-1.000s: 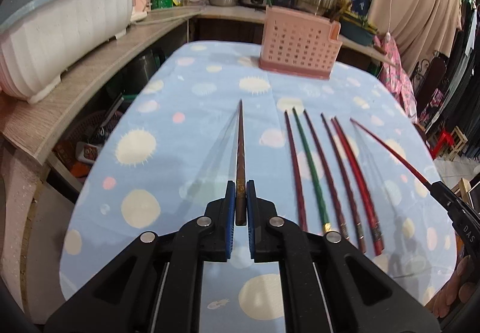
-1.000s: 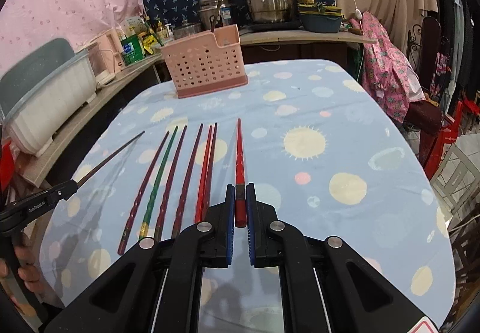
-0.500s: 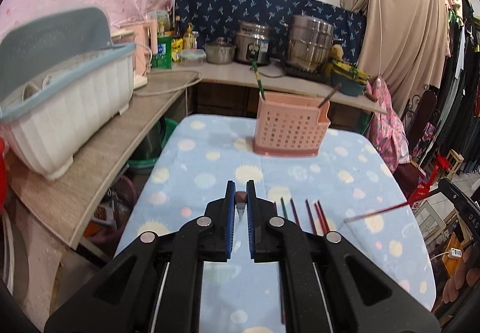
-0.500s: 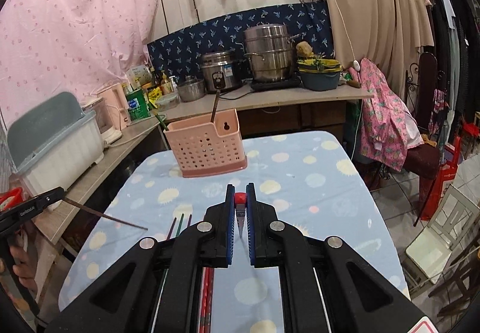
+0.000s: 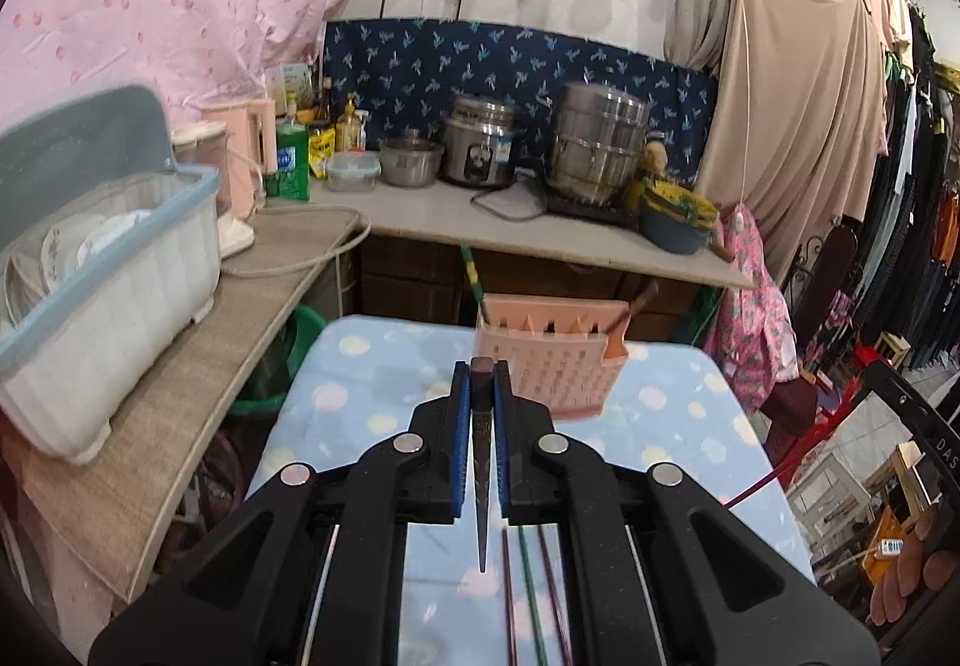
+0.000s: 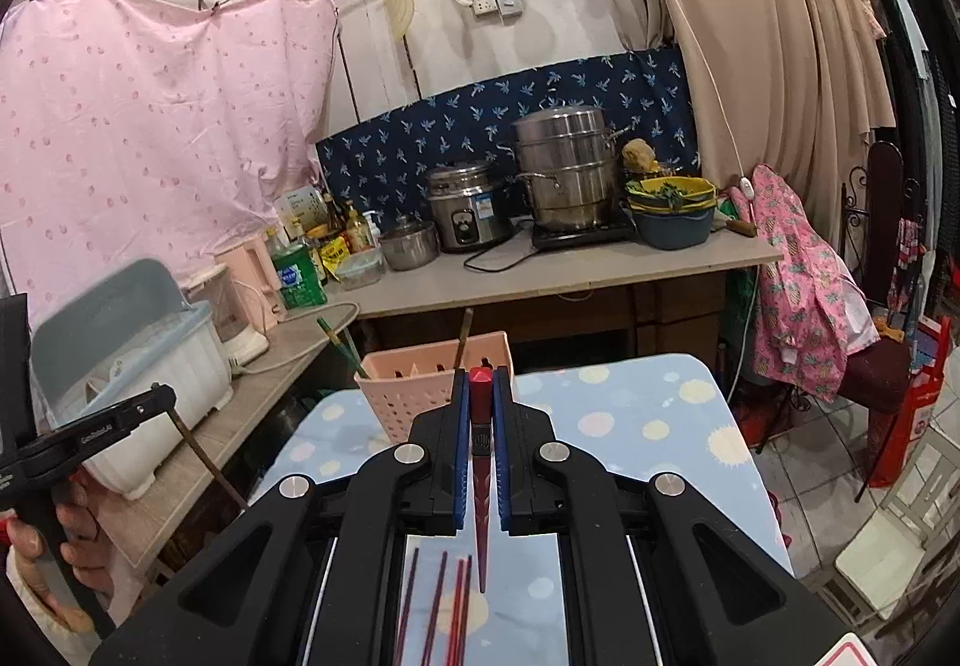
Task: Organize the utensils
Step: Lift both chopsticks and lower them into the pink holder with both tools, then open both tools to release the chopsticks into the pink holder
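Observation:
My left gripper [image 5: 481, 384] is shut on a dark brown chopstick [image 5: 481, 486], held above the blue spotted table [image 5: 372, 366] with its thin end toward the camera. My right gripper [image 6: 481, 390] is shut on a red chopstick [image 6: 481, 486] in the same way. The pink perforated basket [image 5: 549, 372] stands just beyond the fingertips at the table's far end; a green chopstick [image 5: 471, 276] and a brown one stick out of it. Several chopsticks [image 6: 444, 606] lie side by side on the cloth below. In the right wrist view the basket [image 6: 414, 384] is slightly left of centre.
A white dish rack with a blue lid [image 5: 102, 258] sits on the wooden side shelf at left. Behind the table runs a counter with steel pots [image 5: 594, 150], a rice cooker and bottles. Hanging clothes and a chair crowd the right side.
Both grippers have risen from the table, each lifting its chopstick off the cloth. The views now look higher, and the pink basket sits just beyond the fingertips.

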Motion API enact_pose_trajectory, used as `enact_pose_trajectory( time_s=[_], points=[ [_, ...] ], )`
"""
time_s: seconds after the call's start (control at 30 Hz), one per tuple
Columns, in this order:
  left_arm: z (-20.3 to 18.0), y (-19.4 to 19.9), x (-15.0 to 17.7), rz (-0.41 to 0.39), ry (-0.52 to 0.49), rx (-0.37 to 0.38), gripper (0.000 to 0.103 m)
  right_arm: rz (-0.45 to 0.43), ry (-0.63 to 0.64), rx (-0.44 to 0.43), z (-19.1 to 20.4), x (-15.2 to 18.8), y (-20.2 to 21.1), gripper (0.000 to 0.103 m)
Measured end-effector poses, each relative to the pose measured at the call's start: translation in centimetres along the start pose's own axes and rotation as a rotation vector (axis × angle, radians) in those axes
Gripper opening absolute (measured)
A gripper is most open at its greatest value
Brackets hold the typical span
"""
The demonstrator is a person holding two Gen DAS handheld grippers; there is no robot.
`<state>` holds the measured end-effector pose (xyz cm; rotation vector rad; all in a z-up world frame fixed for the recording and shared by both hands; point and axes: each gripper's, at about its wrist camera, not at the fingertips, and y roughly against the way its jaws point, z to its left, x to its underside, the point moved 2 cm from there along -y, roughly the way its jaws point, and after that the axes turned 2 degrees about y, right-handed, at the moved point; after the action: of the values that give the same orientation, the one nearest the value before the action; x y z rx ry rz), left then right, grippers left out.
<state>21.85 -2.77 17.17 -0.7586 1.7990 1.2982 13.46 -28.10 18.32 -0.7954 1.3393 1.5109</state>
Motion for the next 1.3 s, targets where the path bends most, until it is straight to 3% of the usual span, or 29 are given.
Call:
enact_pose_trajectory(
  time_s=[0.33,0.5,0.7,0.9,1.3],
  points=[
    [-2.6,-1.9,-9.8,-0.203,0.046,0.019,0.007,-0.153,-0.055,-0.073,1.8,-9.4,-5.5,0.007],
    [-3.1,-5.0,-13.0,-0.271,0.082,0.001,0.007,-0.179,-0.059,-0.071,2.6,-11.6,-9.5,0.007],
    [-2.9,-10.2,-13.5,-0.226,0.103,-0.021,0.007,-0.125,-0.060,-0.057,2.8,-11.0,-15.3,0.007],
    [-2.3,-14.2,-11.7,-0.153,0.100,-0.025,0.007,-0.051,-0.033,-0.049,2.7,-8.8,-19.4,0.007],
    [-2.3,-16.9,-8.8,-0.074,0.078,-0.029,0.008,0.046,-0.020,-0.024,1.9,-5.4,-22.5,0.008]
  ],
)
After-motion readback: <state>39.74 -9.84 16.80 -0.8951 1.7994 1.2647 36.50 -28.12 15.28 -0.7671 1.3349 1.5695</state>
